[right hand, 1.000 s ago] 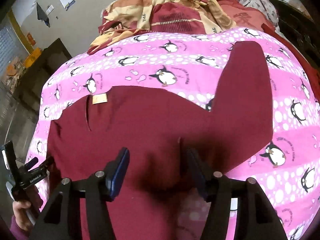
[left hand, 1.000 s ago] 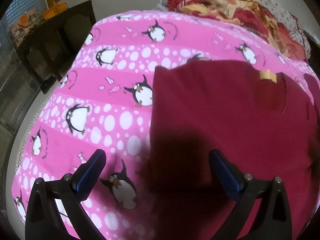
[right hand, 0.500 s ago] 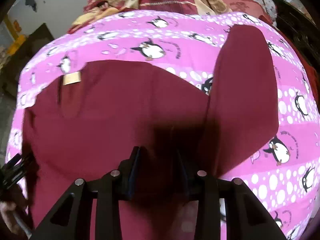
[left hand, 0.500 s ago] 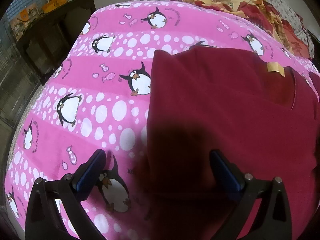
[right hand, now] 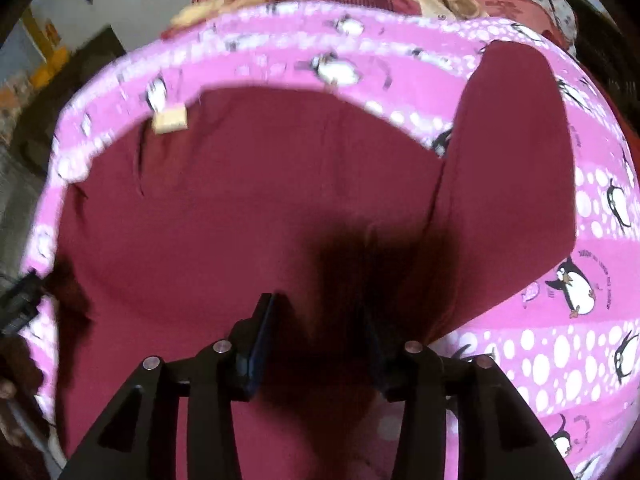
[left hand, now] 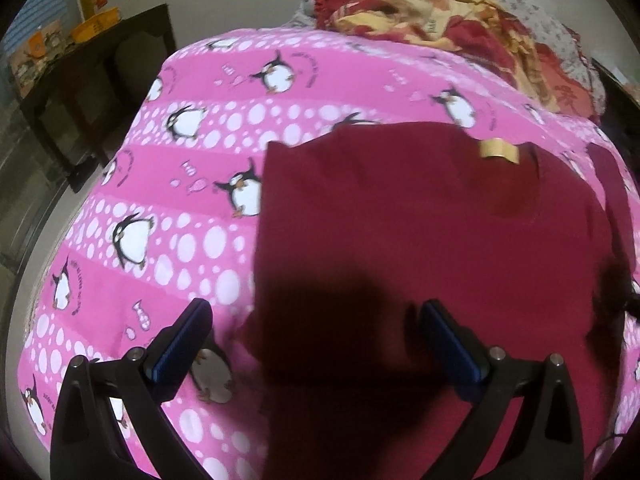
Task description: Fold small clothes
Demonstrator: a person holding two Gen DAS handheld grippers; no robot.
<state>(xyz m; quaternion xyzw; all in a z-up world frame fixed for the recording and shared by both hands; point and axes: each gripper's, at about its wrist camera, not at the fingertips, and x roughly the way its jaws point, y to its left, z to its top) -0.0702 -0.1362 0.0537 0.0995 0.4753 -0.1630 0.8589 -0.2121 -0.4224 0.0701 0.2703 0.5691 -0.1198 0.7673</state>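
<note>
A maroon long-sleeved top (left hand: 400, 220) lies flat on the pink penguin sheet (left hand: 180, 216), with a tan neck tag (left hand: 500, 152) at its far edge. My left gripper (left hand: 316, 320) is open wide and straddles the top's left edge, with no cloth held. In the right wrist view the top (right hand: 240, 208) spreads below, one sleeve (right hand: 512, 160) stretched to the far right. My right gripper (right hand: 318, 320) hovers low over the cloth where sleeve meets body. Its jaws are partly apart and opening. Shadowed fabric lies between them, and I see no pad pressing on it.
Crumpled red and yellow bedding (left hand: 440, 20) is heaped at the far end of the bed. A dark table (left hand: 92, 92) stands past the bed's left side. The left gripper's tool (right hand: 20, 300) and a hand (right hand: 8, 388) show at the right wrist view's left edge.
My right gripper sank closer to the top, and its jaws narrowed, then widened a little. The left gripper shifted slightly over the top's left edge and stayed open.
</note>
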